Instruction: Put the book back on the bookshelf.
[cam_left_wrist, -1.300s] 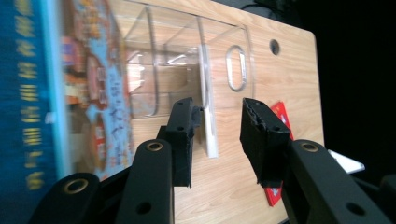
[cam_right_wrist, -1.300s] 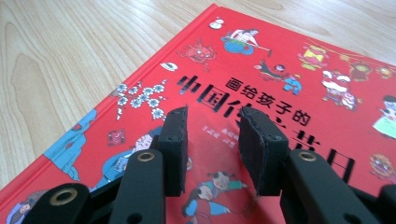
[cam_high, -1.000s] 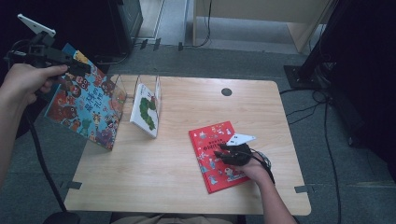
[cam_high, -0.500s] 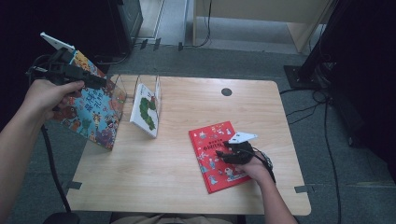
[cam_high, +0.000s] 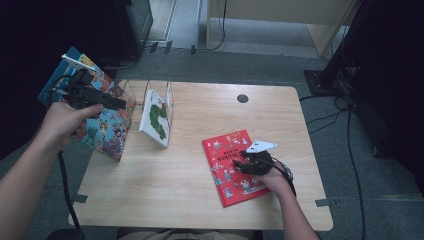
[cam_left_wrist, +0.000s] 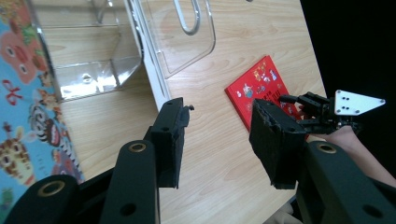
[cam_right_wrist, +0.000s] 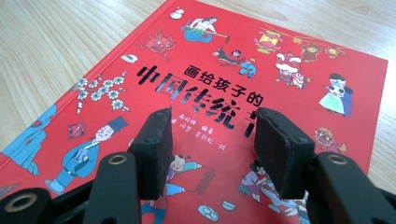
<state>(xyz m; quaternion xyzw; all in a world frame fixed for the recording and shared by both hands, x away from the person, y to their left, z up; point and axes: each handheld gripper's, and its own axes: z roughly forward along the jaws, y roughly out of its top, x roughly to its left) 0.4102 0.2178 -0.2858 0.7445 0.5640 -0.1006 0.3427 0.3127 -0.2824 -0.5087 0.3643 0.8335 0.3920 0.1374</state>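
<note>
A red picture book (cam_high: 227, 167) lies flat on the wooden table (cam_high: 165, 200), right of the middle. My right gripper (cam_high: 236, 164) hovers low over its cover (cam_right_wrist: 261, 70); its jaws have just been closing a little, and it stays open with nothing between its pads (cam_right_wrist: 154, 144). A clear acrylic book stand (cam_high: 131, 92) at the table's left holds a white book with a green caterpillar (cam_high: 156, 119). A big colourful picture book (cam_high: 106, 131) stands upright at the stand's left side. My left gripper (cam_high: 120, 105) hangs in front of that book; its jaws have just been opening, with nothing between them (cam_left_wrist: 224, 107).
In the left gripper view the colourful book (cam_left_wrist: 23, 116) is at the left, the clear stand (cam_left_wrist: 93, 60) ahead, and the red book (cam_left_wrist: 254, 86) with my right gripper (cam_left_wrist: 299, 100) far right. A dark grommet hole (cam_high: 242, 98) sits near the table's far edge.
My left hand has come down and to the right, from above the colourful book to the front of it near the stand. The right hand has stayed over the red book.
</note>
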